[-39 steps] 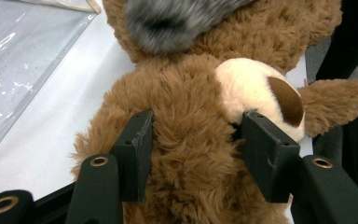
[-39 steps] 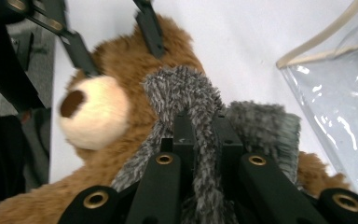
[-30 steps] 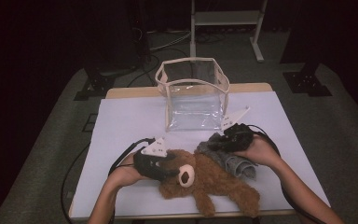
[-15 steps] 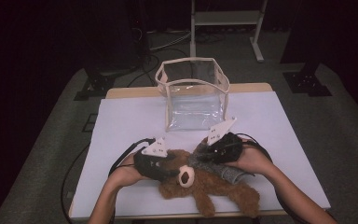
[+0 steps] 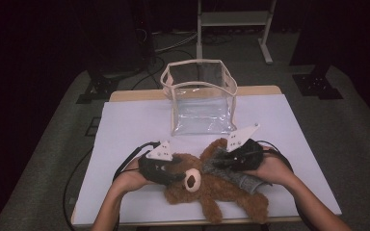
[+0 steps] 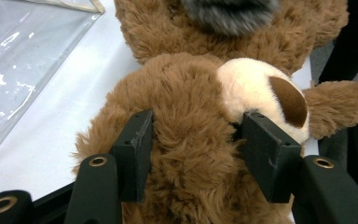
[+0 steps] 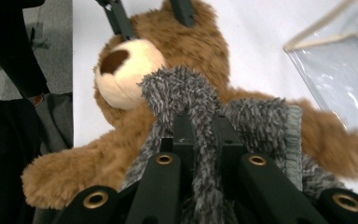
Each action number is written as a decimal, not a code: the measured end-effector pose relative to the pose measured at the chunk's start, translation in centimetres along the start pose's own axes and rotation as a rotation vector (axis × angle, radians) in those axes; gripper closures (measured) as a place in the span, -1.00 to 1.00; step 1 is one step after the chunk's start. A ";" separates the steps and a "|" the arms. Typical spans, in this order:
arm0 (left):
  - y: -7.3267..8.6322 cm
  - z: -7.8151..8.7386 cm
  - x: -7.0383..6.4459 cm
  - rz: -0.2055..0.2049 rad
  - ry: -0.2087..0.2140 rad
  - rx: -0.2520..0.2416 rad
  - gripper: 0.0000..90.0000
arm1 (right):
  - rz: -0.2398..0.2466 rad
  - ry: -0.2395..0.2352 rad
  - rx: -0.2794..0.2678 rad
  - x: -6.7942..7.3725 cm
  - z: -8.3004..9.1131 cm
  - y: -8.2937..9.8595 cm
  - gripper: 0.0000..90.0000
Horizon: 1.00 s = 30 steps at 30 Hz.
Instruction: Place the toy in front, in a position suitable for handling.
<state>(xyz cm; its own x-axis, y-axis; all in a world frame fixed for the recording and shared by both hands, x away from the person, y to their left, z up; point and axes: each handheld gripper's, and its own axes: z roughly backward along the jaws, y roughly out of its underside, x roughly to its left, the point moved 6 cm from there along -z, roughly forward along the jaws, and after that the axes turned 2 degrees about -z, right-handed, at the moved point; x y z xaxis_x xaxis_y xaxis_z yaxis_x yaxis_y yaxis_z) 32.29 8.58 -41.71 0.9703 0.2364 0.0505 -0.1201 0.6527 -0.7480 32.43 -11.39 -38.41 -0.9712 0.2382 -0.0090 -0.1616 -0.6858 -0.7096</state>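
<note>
Since 1.0 s ago my right claw (image 5: 220, 161) has slid in from the bench's right side toward the teddy bear (image 5: 221, 190) and now sits over its chest, while the left claw (image 5: 166, 174) has barely moved. Left claw is clamped on the bear's head (image 6: 191, 140), 1 jaw on the back of the skull, the other pressed against the cream muzzle (image 6: 256, 88). Right claw is pinched narrow on a fold of the grey scarf (image 7: 200, 112) at the bear's neck (fuzzy knit bunched between the jaws).

Key relation: the bear lies on its back on the bench (image 5: 135, 125) near my edge, long axis running from the head at my left down to the legs at lower right. The clear bag (image 5: 200, 103) stands open just beyond it, straight ahead of both claws, not touching either. My read: the scarf end is nearer the right claw, so that hand pulls or adjusts it while the left steadies the head.
</note>
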 end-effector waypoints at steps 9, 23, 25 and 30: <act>0.1 0.1 0.5 0.007 -0.026 -0.012 -0.03 | 0.035 -0.003 0.018 1.7 0.3 0.9 0.82; 0.3 0.6 0.5 -0.035 -0.056 0.037 -0.65 | -0.102 0.056 -0.045 -3.2 0.9 2.6 0.82; 0.5 0.2 0.7 -0.041 -0.077 0.048 -0.70 | -0.118 0.054 -0.048 -3.8 0.8 2.5 0.82; 0.9 -1.4 1.0 -0.019 -0.094 0.069 -0.60 | -0.127 0.041 -0.056 -4.2 0.2 1.3 0.82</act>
<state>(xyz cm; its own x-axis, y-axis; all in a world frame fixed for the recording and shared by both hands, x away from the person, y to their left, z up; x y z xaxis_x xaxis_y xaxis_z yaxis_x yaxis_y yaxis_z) 33.47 8.44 -43.26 0.9488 0.2884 0.1284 -0.1198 0.7051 -0.6989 36.30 -13.42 -39.14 -0.9353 0.3494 0.0550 -0.2715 -0.6094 -0.7449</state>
